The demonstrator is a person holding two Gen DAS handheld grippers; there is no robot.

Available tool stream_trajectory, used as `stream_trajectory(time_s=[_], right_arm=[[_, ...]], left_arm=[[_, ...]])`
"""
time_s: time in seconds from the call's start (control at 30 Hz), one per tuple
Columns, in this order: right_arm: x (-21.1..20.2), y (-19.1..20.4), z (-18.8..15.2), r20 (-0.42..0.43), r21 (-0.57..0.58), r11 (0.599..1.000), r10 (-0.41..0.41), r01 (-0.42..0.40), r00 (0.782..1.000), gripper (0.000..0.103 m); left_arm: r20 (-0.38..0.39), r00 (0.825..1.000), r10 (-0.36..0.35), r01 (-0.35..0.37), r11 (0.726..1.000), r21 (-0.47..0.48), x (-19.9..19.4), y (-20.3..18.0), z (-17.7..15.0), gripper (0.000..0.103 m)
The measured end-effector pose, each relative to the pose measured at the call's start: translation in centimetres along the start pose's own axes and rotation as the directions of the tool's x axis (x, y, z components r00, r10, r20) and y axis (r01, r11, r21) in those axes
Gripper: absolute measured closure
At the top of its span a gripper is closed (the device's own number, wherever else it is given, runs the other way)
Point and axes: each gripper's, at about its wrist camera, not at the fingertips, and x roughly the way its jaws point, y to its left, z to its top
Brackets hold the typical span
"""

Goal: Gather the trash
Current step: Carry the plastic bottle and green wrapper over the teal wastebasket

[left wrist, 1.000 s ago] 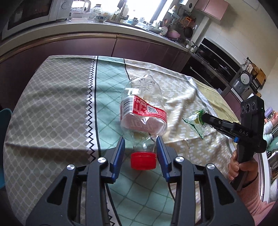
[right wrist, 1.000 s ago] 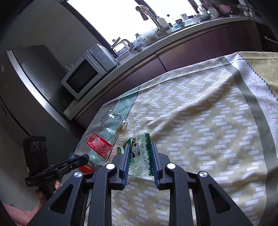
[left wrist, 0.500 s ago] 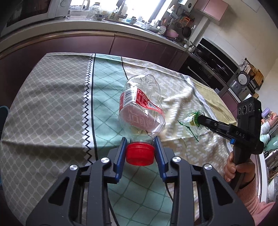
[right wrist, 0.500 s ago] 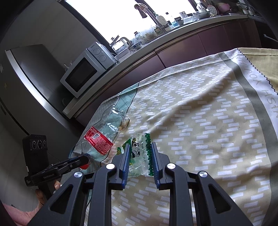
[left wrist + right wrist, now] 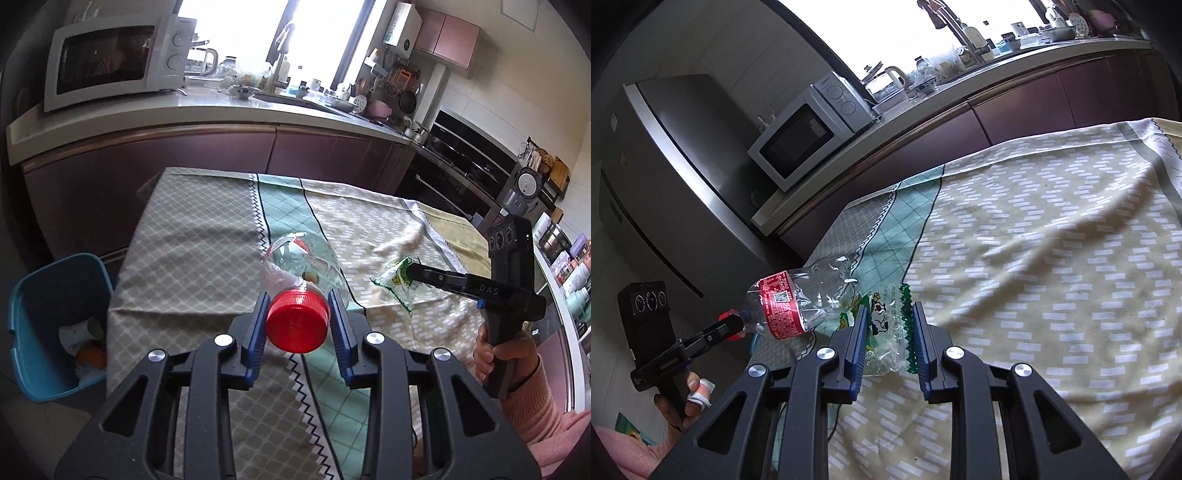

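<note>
Left wrist view: left hand-held gripper clamped on red cap of crushed clear plastic bottle, lifted off cloth-covered bench. Right hand-held gripper pinching clear green-edged snack wrapper. Blue bin beside bench.

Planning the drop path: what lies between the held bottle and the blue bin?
In the left wrist view, only bare tablecloth and its hanging edge separate the bottle from the blue bin.
</note>
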Motion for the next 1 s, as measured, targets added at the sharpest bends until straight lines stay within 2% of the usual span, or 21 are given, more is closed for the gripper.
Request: stream_trajectory(time_s=[0.2,0.4,0.6,0.77,0.87,1.0], right_arm=[[2.5,3.3,0.0,-0.043,-0.044,0.997,0.059,-0.061,0.997,0.081],[6.0,7.2,0.0,-0.106,-0.094,0.987,0.12,-0.13,0.987,0.081],[9.4,11.0,-0.1,-0.165,-0.131,0.971,0.176,-0.198,0.97,0.081],[12.4,14.5,0.1,-0.214,-0.159,0.954,0.217,-0.253,0.953,0.081],[14.4,16.7,0.3,-0.244,-0.177,0.944,0.231,-0.277,0.942,0.081],[17.0,19.3,0.5,-0.281,-0.211,0.934,0.225,-0.289,0.933,0.081]], left_arm=[[0.075,0.996,0.039,-0.037,0.999,-0.019,-4.3,2.5,0.7,0.071],[0.147,0.985,0.093,-0.085,0.994,-0.062,-8.5,5.3,1.4,0.071],[0.189,0.966,0.178,-0.158,0.98,-0.119,-12.2,8.8,1.6,0.071],[0.228,0.938,0.262,-0.23,0.96,-0.157,-15.3,12.0,1.8,0.071],[0.227,0.922,0.314,-0.276,0.944,-0.183,-16.1,14.3,1.7,0.071],[0.175,0.919,0.353,-0.309,0.922,-0.235,-15.2,17.8,1.0,0.071]])
